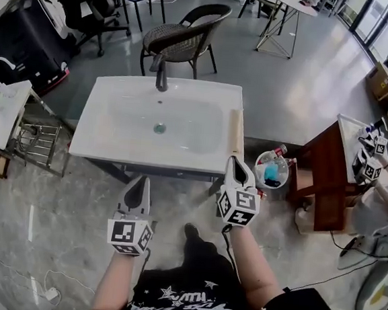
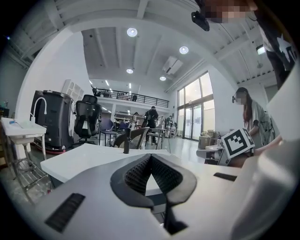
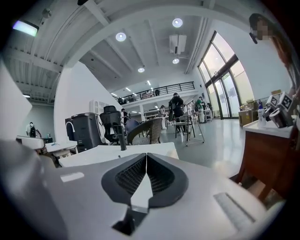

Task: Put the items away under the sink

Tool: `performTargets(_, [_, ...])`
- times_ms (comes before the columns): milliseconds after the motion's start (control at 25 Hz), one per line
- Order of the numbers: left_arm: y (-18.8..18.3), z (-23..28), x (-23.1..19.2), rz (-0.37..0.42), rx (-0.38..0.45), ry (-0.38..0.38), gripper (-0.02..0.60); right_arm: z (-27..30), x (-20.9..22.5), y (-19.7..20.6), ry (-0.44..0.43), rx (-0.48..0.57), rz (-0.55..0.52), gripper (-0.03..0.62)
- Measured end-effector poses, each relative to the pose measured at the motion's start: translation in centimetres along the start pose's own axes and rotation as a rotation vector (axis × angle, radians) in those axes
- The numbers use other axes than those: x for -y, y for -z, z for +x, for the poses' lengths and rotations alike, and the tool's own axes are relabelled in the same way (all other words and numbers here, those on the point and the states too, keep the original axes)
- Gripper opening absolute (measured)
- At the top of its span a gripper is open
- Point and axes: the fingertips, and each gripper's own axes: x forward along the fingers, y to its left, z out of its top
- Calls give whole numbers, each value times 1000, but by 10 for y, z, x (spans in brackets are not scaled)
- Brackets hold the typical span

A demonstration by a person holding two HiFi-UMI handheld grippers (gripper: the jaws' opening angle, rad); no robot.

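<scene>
A white sink [image 1: 114, 144] with a dark faucet [image 1: 162, 74] stands on the floor in front of me. Right of it, a clear round tub [image 1: 270, 184] holds a blue item and a red-capped bottle. My left gripper [image 1: 140, 180] is shut and empty, just short of the sink's near edge. My right gripper [image 1: 235, 160] is also shut and empty, over the sink's near right corner. In the left gripper view the left gripper [image 2: 151, 155] points across the sink top [image 2: 84, 161]. In the right gripper view the right gripper [image 3: 146, 154] faces the faucet [image 3: 123, 140].
A brown wooden table [image 1: 327, 176] stands to the right, where another person [image 2: 253, 119] works with marker-cubed grippers [image 1: 371, 156]. Behind the sink is a wicker chair [image 1: 184, 39]. At the left are a wire rack [image 1: 36, 145] and a small white basin [image 1: 2, 110].
</scene>
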Motion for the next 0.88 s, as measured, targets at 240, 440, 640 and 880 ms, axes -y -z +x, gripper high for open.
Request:
performTargets(240, [-3,49,25,11,-6,5,9,37,54,17,43,-150,-5,17])
performTargets(440, [-6,73,31,20,4,-3,9,66,65,36,-8,-281,12,146])
performTargets(640, [-7,90,35,47,5,0,9,92,63,51,-44,-379,-4,193])
performTargets(880, [-5,103,30,41,-8,-17,9,107,68,69,-9,-464,-76,193])
